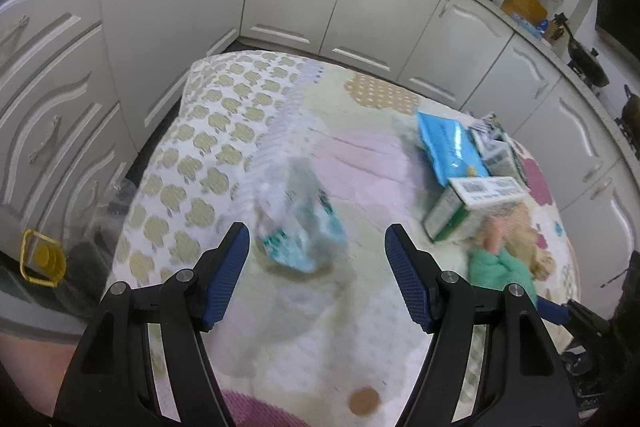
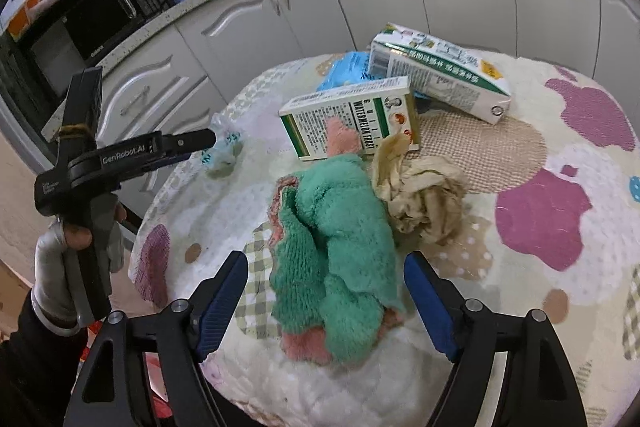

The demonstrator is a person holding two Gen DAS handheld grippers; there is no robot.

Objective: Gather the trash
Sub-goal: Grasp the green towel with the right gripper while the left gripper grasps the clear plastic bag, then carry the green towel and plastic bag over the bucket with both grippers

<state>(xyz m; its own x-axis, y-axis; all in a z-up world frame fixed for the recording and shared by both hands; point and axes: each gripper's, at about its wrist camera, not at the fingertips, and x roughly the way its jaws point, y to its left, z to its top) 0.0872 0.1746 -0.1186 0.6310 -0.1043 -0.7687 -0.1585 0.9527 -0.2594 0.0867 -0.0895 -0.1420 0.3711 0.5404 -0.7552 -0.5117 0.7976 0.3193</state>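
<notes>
Blue-padded jaws stand wide and empty on both grippers over the table (image 2: pixel 560 307): the left gripper (image 1: pixel 318 259) aims at a crumpled wrapper (image 1: pixel 298 223) just ahead, the right gripper (image 2: pixel 326 291) straddles a green cloth (image 2: pixel 340 247), so each should lower squarely before closing.

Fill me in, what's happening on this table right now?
A person holds a gripper in each hand over a table with a patterned cloth, collecting trash. The left gripper is open, pointed at a crumpled clear wrapper, not touching it yet. The right gripper is open too, jaws either side of a green and pink towel, pads not pressing it. Behind lie a crumpled beige wad, two cartons and a blue packet. Nothing is held yet.
</notes>
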